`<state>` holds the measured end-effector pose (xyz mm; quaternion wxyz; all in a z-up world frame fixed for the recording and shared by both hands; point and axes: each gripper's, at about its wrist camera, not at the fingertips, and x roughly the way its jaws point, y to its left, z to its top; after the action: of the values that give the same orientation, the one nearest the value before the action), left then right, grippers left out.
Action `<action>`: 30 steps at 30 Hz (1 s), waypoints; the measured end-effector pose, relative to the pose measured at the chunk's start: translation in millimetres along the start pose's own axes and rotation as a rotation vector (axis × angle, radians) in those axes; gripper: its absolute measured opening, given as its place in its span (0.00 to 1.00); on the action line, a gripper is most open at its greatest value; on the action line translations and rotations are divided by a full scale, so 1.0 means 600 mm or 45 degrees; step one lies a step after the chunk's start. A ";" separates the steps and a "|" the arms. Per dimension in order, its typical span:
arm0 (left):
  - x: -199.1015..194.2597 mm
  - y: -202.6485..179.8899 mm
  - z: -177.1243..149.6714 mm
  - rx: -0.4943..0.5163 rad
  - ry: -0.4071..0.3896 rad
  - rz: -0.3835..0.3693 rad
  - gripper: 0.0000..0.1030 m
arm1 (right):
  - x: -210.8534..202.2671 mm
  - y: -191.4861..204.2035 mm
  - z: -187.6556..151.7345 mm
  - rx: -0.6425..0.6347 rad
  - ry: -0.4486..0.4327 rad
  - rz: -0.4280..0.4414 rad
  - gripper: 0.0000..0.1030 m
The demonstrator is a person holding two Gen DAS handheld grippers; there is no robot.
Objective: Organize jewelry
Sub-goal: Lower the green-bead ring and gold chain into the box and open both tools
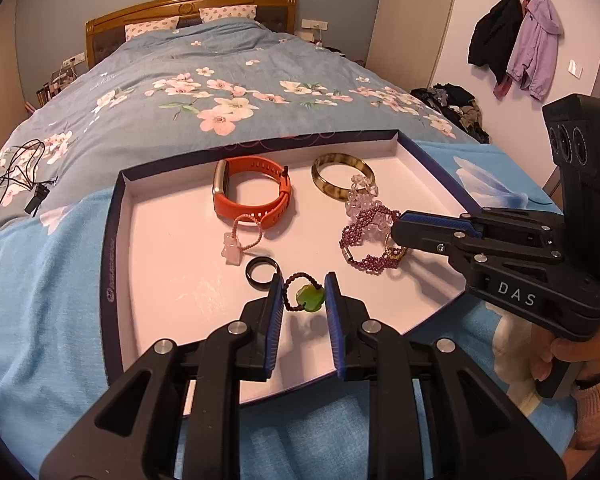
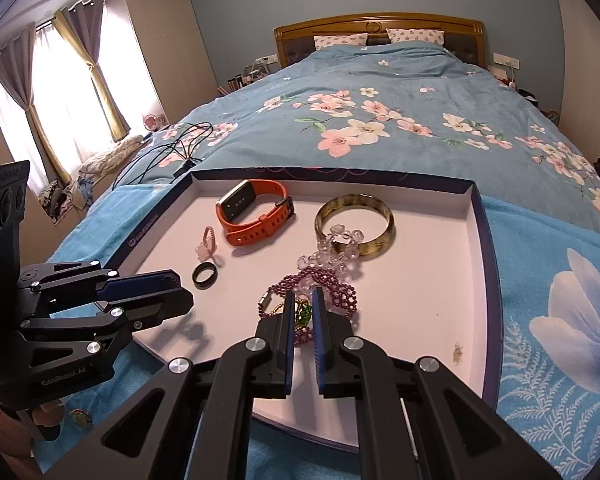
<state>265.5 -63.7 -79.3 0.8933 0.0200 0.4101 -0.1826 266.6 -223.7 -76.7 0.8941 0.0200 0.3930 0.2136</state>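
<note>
A shallow white tray [image 1: 112, 240] with a dark blue rim lies on the bed. My left gripper [image 1: 303, 280] is at its near edge, pads closed against a dark bead bracelet with a green clover pendant [image 1: 309, 299]. A black ring [image 1: 249, 274] sits just left of it. My right gripper [image 2: 302, 296] is shut on a small gold-chain piece with a green stone [image 2: 304, 312], over the purple bead bracelet [image 2: 340, 292]. Farther back lie a clear crystal bracelet [image 2: 340, 248], a horn-coloured bangle [image 2: 386, 224], an orange watch [image 2: 256, 216] and a pink bear ring [image 2: 206, 246].
The tray rests on a light blue blanket [image 1: 40, 280] over a floral duvet [image 1: 220, 92]. Black cables [image 1: 20, 168] lie on the bed to the left. Coats [image 1: 516, 40] hang on the right wall. A hand [image 1: 572, 352] holds the right gripper's handle.
</note>
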 end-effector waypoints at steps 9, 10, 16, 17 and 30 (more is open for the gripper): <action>0.014 0.003 -0.001 -0.024 0.028 -0.011 0.21 | 0.000 -0.001 -0.002 -0.001 -0.008 -0.029 0.08; 0.015 0.004 -0.001 -0.027 0.030 -0.010 0.21 | 0.000 0.000 -0.002 -0.003 -0.009 -0.029 0.08; 0.013 0.008 0.000 -0.043 0.021 -0.011 0.27 | -0.011 -0.001 -0.002 0.001 -0.029 -0.039 0.12; 0.011 0.009 0.000 -0.044 0.017 -0.013 0.28 | -0.013 -0.002 -0.002 0.005 -0.033 -0.039 0.13; -0.099 0.017 -0.009 -0.027 -0.148 -0.045 0.43 | -0.073 0.003 -0.008 0.006 -0.107 0.023 0.29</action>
<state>229.7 -34.9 -40.4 0.9125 -0.0074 0.3597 -0.1948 236.2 -240.1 -49.4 0.9079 0.0347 0.3555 0.2195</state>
